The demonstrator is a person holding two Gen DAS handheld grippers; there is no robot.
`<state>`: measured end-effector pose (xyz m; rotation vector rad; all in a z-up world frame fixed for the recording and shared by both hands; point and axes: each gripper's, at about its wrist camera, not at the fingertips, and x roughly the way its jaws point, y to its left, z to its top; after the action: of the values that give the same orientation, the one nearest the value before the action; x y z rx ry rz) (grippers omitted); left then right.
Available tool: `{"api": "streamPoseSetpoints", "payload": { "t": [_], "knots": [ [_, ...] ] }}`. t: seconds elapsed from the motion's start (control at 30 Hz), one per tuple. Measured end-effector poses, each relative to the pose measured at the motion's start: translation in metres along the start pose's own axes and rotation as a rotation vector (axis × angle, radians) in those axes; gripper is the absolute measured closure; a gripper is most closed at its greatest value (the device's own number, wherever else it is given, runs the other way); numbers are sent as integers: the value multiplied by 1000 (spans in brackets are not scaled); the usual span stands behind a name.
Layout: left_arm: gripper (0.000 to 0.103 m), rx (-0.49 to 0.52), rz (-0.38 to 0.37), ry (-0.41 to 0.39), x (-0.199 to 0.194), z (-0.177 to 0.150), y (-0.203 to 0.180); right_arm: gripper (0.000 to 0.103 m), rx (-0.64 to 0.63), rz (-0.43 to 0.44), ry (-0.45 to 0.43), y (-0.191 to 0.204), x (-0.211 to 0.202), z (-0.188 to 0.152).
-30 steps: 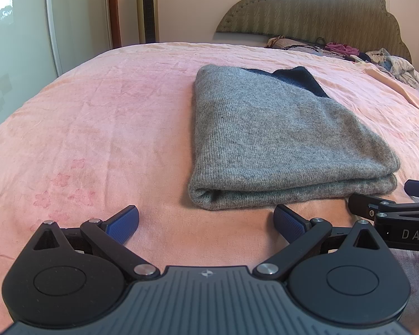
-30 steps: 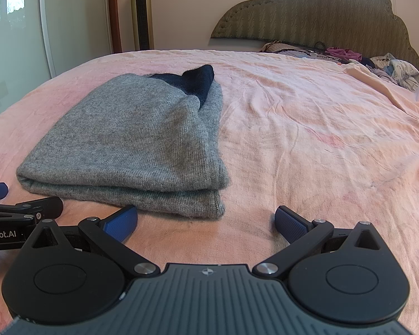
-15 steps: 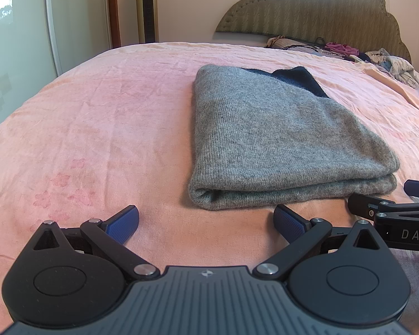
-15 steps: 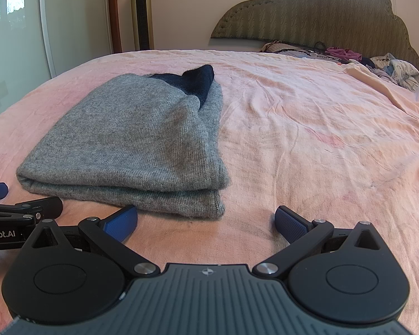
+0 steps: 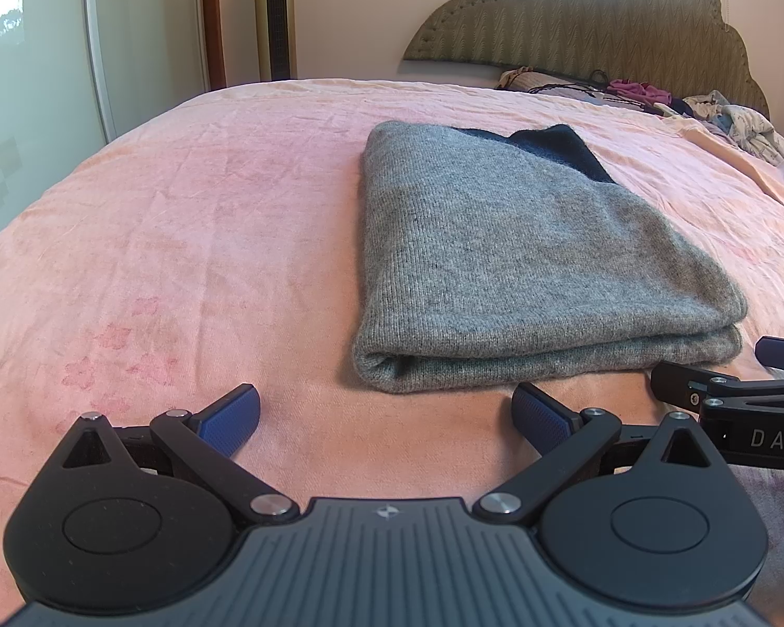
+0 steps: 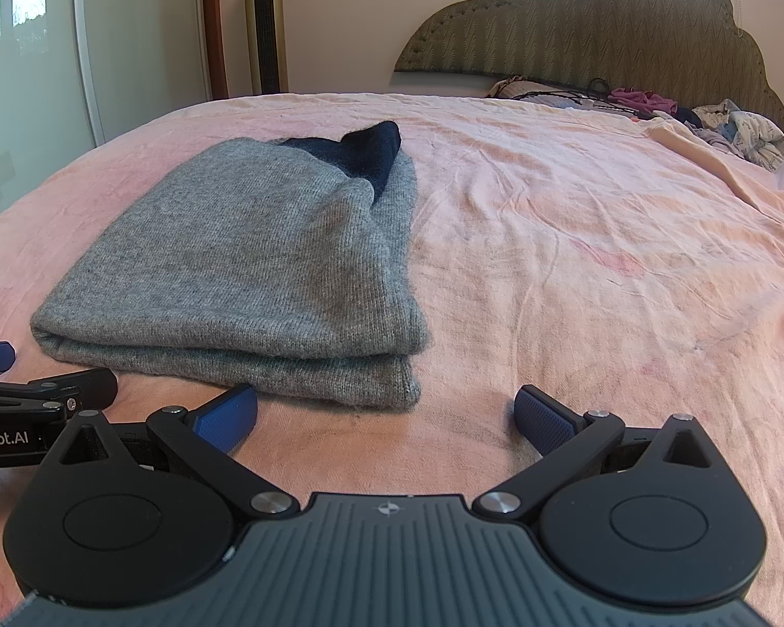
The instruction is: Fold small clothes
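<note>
Knitwear lies at the middle of the scene: a grey sweater (image 5: pixel 522 261) of fine ribbed wool, folded into a thick, roughly rectangular pad with rounded corners. Its near edge shows stacked layers, one fold bulging over the other. At the far end a dark navy part (image 5: pixel 559 149) of the garment pokes out as a soft peak. The sweater rests flat on the bed, just beyond both grippers and touching neither.

From the right wrist view the same sweater (image 6: pixel 266 261) sits to the left, its navy tip (image 6: pixel 371 149) curling over the far right corner.

The left gripper (image 5: pixel 387 410) hovers low over the sheet with its jaws spread wide, nothing between them; its blue textured pads (image 5: pixel 232 415) stand well apart. The right gripper (image 6: pixel 387 410) is likewise spread and empty, near the sweater's right front corner. Each gripper's black linkage edges into the other's view, side by side.

Under everything is a pink bedsheet (image 5: pixel 183 240), wrinkled, with faint faded flower prints on its near left. At the far end rises a scalloped, olive, quilted headboard (image 5: pixel 601 15). A loose heap of mixed clothes (image 6: pixel 726 128) lies against it on the far right. A tall gold tower fan (image 5: pixel 274 10) stands by the far wall, left of the headboard.
</note>
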<state>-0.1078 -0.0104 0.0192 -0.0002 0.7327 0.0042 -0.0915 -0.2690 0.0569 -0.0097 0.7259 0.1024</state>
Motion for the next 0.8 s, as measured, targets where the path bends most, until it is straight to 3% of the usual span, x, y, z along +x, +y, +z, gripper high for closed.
{"api": "streamPoseSetpoints", "payload": {
  "t": [0.8],
  "knots": [
    [0, 0, -4, 0, -1, 0, -1, 0, 0, 0, 0, 0, 0, 0]
  ]
}}
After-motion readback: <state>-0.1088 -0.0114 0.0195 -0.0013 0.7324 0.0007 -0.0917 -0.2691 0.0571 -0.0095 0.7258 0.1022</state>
